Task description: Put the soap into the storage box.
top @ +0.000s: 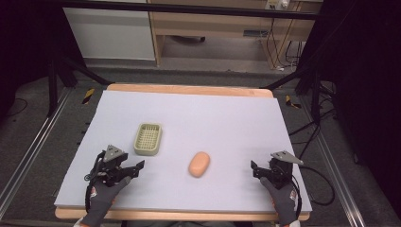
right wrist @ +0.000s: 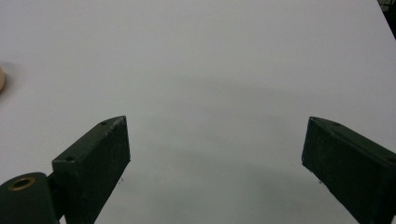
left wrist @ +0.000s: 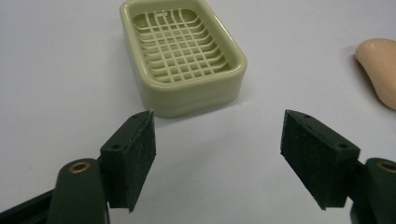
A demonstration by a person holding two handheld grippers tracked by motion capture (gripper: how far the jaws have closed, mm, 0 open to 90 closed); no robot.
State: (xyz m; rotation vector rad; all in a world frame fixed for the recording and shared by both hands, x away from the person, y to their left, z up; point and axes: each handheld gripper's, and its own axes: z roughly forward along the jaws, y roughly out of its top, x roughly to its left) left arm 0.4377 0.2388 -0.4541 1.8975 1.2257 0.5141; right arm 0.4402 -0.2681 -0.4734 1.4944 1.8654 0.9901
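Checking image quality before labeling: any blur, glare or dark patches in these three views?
High view: table sheet evenly lit, surroundings fall to near black, whole frame a bit soft. Left gripper view: soap dish fairly sharp with a soft shadow at its base, soap cut by the frame edge, near jaws slightly soft. Right gripper view: mild vignetting, faint shadows under the jaws, no glare.

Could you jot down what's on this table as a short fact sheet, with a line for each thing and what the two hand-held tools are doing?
Surface: pale lilac-white sheet over a wooden table
Dish: pale green slotted plastic soap dish, empty, left of centre
Soap: peach oval bar of soap, lying on the sheet right of the dish, apart from it
Left gripper: jaws wide open, pointed toward the dish, holding nothing
Right gripper: jaws wide open, over bare sheet, holding nothing
Contact: neither gripper touches the soap or dish
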